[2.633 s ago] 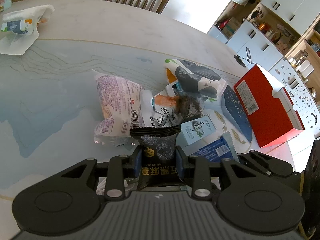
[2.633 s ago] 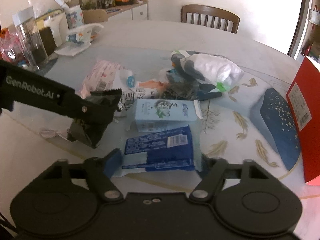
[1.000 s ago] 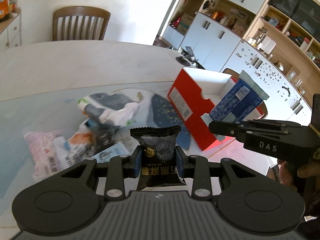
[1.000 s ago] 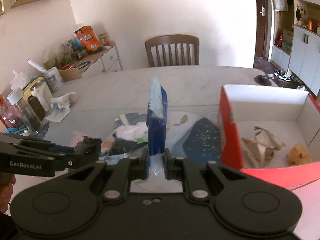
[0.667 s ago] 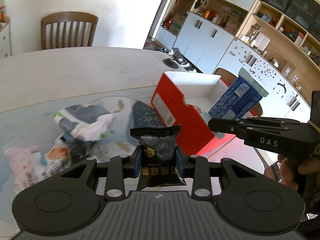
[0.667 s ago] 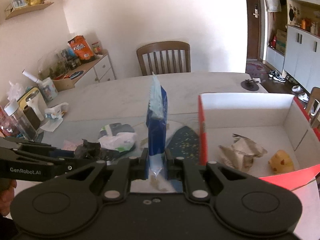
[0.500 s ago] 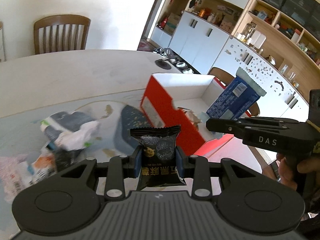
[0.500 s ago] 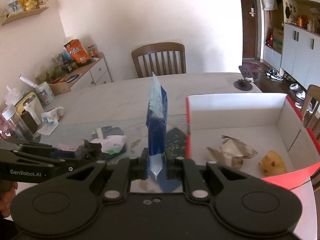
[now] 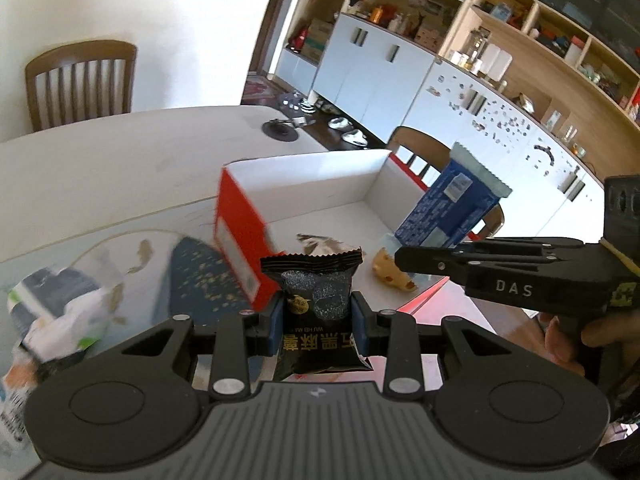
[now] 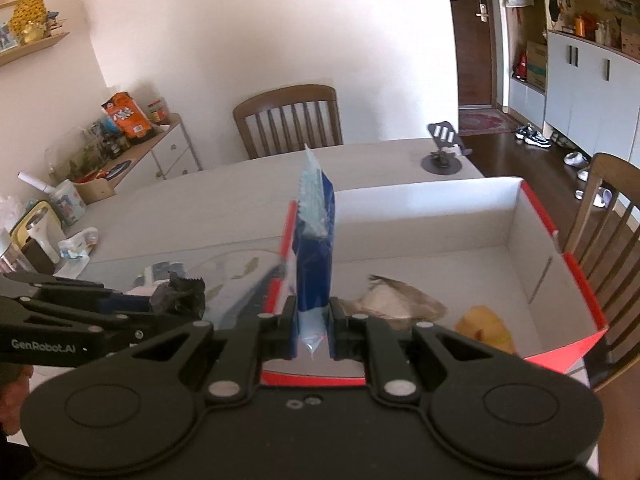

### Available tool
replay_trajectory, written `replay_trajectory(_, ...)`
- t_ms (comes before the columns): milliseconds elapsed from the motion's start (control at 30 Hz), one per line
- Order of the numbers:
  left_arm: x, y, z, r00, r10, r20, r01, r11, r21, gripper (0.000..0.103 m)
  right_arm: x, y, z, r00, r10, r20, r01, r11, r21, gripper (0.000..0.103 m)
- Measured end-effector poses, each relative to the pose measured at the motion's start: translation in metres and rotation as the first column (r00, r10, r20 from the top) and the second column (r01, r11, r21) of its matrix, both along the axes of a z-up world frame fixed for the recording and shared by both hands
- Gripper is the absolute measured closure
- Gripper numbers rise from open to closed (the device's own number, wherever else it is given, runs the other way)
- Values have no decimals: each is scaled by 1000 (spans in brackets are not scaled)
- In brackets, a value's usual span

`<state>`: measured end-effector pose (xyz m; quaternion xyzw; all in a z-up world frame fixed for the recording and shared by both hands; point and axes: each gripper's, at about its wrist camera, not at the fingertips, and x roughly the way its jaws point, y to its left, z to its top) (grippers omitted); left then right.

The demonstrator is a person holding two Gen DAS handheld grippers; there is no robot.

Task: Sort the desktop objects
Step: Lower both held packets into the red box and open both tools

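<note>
White walls, dark wood floor (image 10: 500, 140). Wooden slat-back chair (image 10: 288, 120) behind pale tabletop (image 10: 240, 200). White cabinets (image 9: 372, 64) under open wood shelving (image 9: 540, 36). Low sideboard (image 10: 160, 152) left. Bright daylight.

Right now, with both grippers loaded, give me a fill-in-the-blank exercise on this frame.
The left gripper is shut on a ____ snack packet.
The right gripper holds a ____ packet.
The red box is ____ inside.
Beside the crumpled wrapper in the box lies a ____ object.

Answers: black; blue; white; yellow
</note>
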<state>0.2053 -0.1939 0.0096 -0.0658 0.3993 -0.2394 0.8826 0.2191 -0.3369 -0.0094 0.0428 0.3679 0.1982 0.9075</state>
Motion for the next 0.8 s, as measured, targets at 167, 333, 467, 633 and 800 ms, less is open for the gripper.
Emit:
replay_trajectory(167, 13, -24, -2, 999, -33, -6, 33, 999, 21, 71, 14, -16, -5, 999, -8, -37, 7, 1000, -12, 90)
replay_trajectory(333, 26, -45, -5, 997, -77, -19, 78, 995, 55, 71, 25, -31, -9, 998, -5, -62, 3, 999, -32, 90)
replay_trajectory(467, 39, -64, -7, 992, -120, -31, 122, 988, 92, 71, 37, -42, -14, 996, -4, -90, 1, 999, -41, 90)
replay_trajectory(633, 53, -83, -14, 986, -159, -54, 165, 978, 130, 71, 56, -56, -19, 993, -21, -118, 15, 999, -50, 90)
replay_trajectory(800, 69, -98, -26, 976, -191, -107, 207, 965, 162, 71, 76, -61, -23, 989, -15, -149, 6, 998, -59, 90)
